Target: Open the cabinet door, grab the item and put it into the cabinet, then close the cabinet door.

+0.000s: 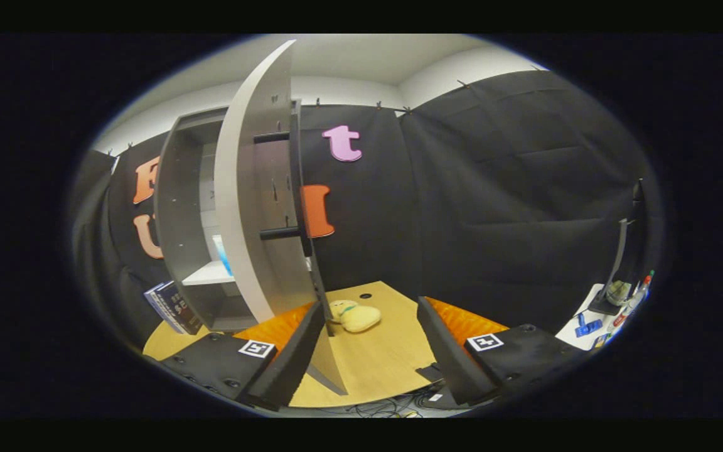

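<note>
The tall grey wooden cabinet (179,207) stands on the left part of the light wooden tabletop (380,358), against the black cloth wall (493,207). Its pale grey door (242,207) is swung open and shows nearly edge-on, with a long black bar handle (295,182) fixed to its outer face by two short black posts. Inside, a white shelf (208,274) crosses the lower part of the cabinet, and a small light blue object (222,254) rests on it (too hidden by the door to tell what it is). The compartment under the shelf looks dark. A few books with dark covers (172,307) lean against the cabinet's left side.

The gripper (371,364) points forward over the table, its two fingers spread wide apart and holding nothing; each carries a square black-and-white marker on its upper side. The left finger (286,361) sits just beside the lower edge of the open door, whether touching it cannot be told.

The small cream-yellow plush toy with a green band at its neck (355,316) lies on the tabletop just ahead of the fingers, near the foot of the door and outside the cabinet.

A small round dark hole (365,295) marks the tabletop beyond the toy. Off to the right, well apart, a white surface (590,314) carries a dark stand (612,276), a blue item (587,326) and some small bottles (641,292). Above the cloth run a white wall and ceiling (368,59). Cables (386,409) lie below the table's near edge.
</note>
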Motion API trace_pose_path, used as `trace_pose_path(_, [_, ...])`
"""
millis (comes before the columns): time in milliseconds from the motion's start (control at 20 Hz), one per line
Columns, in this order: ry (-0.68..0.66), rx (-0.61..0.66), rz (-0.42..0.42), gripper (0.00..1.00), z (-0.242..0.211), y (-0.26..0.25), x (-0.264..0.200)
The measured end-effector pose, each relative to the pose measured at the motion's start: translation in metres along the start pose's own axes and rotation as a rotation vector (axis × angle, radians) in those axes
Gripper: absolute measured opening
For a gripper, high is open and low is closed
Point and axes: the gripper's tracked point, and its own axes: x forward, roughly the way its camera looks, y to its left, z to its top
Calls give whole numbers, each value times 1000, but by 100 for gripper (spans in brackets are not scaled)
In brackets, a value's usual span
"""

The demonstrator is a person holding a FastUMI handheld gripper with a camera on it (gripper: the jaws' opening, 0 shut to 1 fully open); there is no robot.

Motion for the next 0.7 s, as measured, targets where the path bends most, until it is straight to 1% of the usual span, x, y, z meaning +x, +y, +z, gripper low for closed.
trace_pose_path(250, [2, 10, 69, 96, -12, 57, -2])
trace_pose_path(450, [-18, 70, 111, 96, -16, 100, -1])
trace_pose_path(600, [-20, 121, 160, 96, -18, 131, 10])
trace_pose_path(700, [-31, 116, 184, 96, -12, 149, 18])
